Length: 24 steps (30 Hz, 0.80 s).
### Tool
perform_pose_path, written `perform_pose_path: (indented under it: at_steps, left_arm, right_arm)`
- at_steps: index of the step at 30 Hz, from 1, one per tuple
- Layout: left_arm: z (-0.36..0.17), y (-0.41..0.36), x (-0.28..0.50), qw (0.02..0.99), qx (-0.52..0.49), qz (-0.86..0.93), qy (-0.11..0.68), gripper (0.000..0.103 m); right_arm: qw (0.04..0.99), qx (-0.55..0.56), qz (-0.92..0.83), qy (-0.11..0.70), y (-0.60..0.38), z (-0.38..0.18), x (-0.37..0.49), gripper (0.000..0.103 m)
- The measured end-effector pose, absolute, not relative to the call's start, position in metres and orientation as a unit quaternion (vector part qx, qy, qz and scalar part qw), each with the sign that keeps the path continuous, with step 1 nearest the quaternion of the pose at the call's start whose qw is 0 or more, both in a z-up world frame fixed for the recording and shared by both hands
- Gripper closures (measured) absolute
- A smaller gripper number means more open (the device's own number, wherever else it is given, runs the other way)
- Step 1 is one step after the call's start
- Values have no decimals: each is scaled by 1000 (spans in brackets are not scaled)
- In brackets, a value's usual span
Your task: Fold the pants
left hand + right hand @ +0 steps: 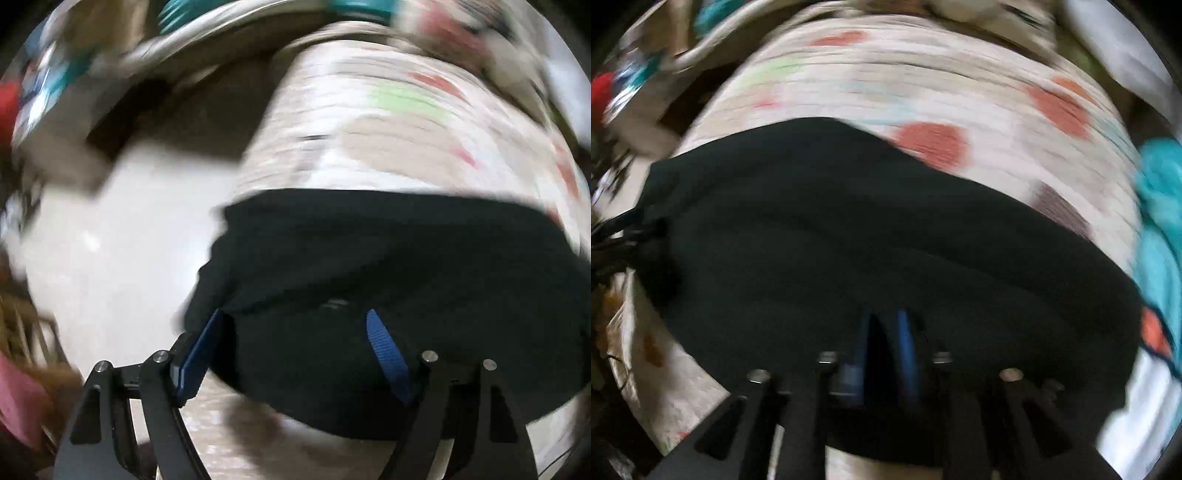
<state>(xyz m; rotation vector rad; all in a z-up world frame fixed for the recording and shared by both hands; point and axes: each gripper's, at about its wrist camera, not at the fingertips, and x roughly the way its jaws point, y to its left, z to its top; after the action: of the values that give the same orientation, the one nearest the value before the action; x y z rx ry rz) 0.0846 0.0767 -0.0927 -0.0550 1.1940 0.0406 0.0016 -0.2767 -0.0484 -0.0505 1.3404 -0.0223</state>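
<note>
Left wrist view, blurred: the left gripper [295,332] stands wide open, black pants [388,266] between its blue pads; whether they press is unclear. Pants lie crosswise on a spotted quilt [369,129], pale floor [110,240] leftward. Right gripper [884,332], jaws narrow, over the pants [849,229]; grip unclear.

We see a cream quilted cover [923,85] with red, green and brown patches across frame centre. Teal cloth [1161,206] at right edge of right wrist view. Pale floor [122,229] centre left of left wrist view. All motion-blurred.
</note>
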Motion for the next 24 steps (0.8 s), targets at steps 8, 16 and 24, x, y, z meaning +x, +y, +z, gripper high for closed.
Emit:
perform_pose_path:
  at_steps: [8,16,24]
  left_arm:
    - [-60,128,79,858,-111,104,491,25]
    - [-61,21,48,882,33,-33,468,24]
    - [-83,120,64,852,-65,97,510,24]
  right_arm:
    - [803,92,-108,578,-348,-13,-17,66]
    - [829,53,25,556,-261,-21,-21,54]
    - [839,7,28,543,-239,-22,-22,54]
